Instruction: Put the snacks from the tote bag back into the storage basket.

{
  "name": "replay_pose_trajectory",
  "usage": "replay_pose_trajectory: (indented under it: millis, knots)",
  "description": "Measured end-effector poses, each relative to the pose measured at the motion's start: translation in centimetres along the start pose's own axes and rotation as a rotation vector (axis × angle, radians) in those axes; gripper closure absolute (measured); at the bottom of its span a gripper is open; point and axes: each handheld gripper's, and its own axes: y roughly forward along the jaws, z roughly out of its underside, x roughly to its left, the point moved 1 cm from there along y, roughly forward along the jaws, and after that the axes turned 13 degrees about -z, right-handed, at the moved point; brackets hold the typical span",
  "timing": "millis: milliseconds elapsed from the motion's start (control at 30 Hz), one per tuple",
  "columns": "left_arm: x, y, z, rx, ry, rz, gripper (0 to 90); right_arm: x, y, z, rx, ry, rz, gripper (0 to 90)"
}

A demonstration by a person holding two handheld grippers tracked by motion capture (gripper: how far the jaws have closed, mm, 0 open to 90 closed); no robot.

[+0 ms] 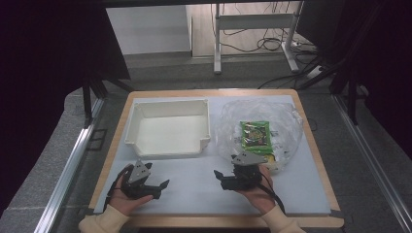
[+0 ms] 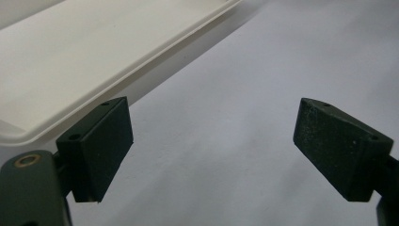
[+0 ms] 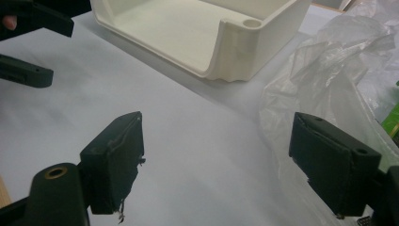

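Observation:
A white open-fronted bin [image 1: 167,127] stands at the back left of the table, and a crumpled clear plastic bag [image 1: 272,121] lies to its right with a green snack packet [image 1: 255,133] inside. My left gripper [image 1: 162,188] rests in a hand in front of the bin, open, its jaws pointing right. In the left gripper view this gripper [image 2: 214,150] holds nothing over the bare mat, with the bin [image 2: 94,70] at upper left. My right gripper [image 1: 220,178] sits just in front of the bag, open, pointing left. The right gripper view has it [image 3: 216,165] empty between the bin [image 3: 202,33] and the bag [image 3: 329,80].
A pale mat [image 1: 194,199] covers the wooden table, with bare mat between the two grippers. The other hand's gripper [image 3: 28,47] is at the upper left of the right gripper view. Beyond the table stand desk legs with cables [image 1: 252,43] on the floor.

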Motion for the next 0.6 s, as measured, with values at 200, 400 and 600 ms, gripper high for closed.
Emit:
replay_pose_trajectory:
  millis: [200, 400, 600]
  knots:
    - [0.1, 0.0, 0.0, 0.005, 0.013, -0.003, 12.6, 0.0, 0.2, -0.4, 0.022, -0.004, -0.003, 18.4]
    - [0.1, 0.1, 0.1, 0.011, 0.02, -0.001, 12.7, -0.5, -0.1, -0.9, 0.034, 0.009, -0.014, 15.4]
    - [0.0, 0.1, 0.1, 0.011, 0.02, -0.001, 12.7, -0.8, -0.7, -1.5, 0.022, 0.03, -0.005, 14.4]
